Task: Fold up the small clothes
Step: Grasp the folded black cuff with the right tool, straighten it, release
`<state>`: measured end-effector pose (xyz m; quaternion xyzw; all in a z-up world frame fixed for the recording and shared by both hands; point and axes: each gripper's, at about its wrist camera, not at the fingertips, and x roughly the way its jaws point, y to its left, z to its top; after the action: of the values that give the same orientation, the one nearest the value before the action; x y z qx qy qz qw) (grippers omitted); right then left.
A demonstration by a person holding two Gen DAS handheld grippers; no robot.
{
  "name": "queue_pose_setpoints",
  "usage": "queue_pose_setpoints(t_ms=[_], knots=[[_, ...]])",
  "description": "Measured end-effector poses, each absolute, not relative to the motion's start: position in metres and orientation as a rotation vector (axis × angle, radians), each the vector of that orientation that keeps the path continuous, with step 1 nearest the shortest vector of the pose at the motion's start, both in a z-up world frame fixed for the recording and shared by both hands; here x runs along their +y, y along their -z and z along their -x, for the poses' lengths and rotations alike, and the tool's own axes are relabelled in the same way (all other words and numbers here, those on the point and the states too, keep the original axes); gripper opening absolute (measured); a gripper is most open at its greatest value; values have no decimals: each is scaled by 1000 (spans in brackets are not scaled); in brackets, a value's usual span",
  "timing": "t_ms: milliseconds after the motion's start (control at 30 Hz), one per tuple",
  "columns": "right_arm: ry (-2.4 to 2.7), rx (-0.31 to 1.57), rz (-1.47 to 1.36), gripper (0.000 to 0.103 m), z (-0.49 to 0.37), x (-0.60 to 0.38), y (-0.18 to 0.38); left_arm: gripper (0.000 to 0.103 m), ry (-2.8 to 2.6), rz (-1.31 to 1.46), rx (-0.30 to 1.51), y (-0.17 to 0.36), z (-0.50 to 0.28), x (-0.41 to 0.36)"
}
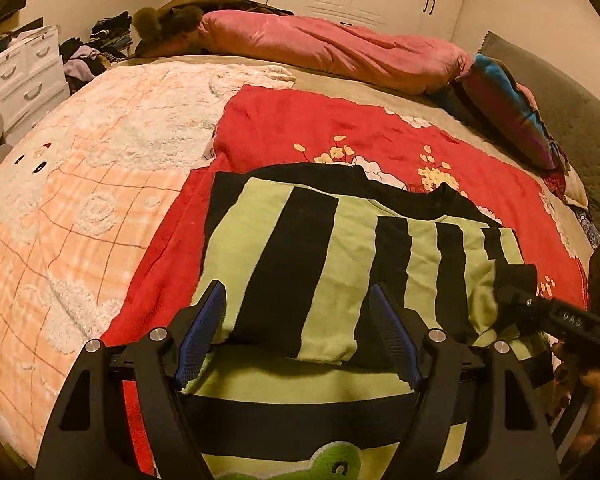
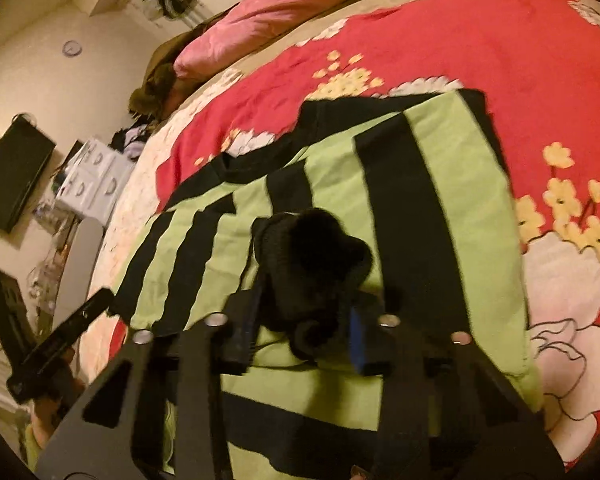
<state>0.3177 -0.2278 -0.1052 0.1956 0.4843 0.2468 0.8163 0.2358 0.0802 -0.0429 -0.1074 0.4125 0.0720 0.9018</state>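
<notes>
Here red floral blanket (image 1: 300,128) under striped sweater (image 1: 300,248), bed.

You see dim, warm yellowish light; fisheye bends and darkens the edges; your right view is smeared, the left sharper.

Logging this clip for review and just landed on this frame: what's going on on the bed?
A person with a handheld gripper in each hand is folding a green-and-black striped top laid on a red floral blanket. The right gripper is shut on the top's black ribbed cuff, holding that sleeve over the body of the garment. The left gripper is open above the near part of the top, its blue pads gripping nothing.
</notes>
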Motion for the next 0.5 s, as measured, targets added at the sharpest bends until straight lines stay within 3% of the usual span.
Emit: queue_pose_setpoints(t_ms=[167,500], knots=[[-587,983,-393,12,-311,-223,90,73,-162,238,845,40,-233,87],[-714,685,-398,12,-295,-244,8,73,-188,242,799,24,-228,96]])
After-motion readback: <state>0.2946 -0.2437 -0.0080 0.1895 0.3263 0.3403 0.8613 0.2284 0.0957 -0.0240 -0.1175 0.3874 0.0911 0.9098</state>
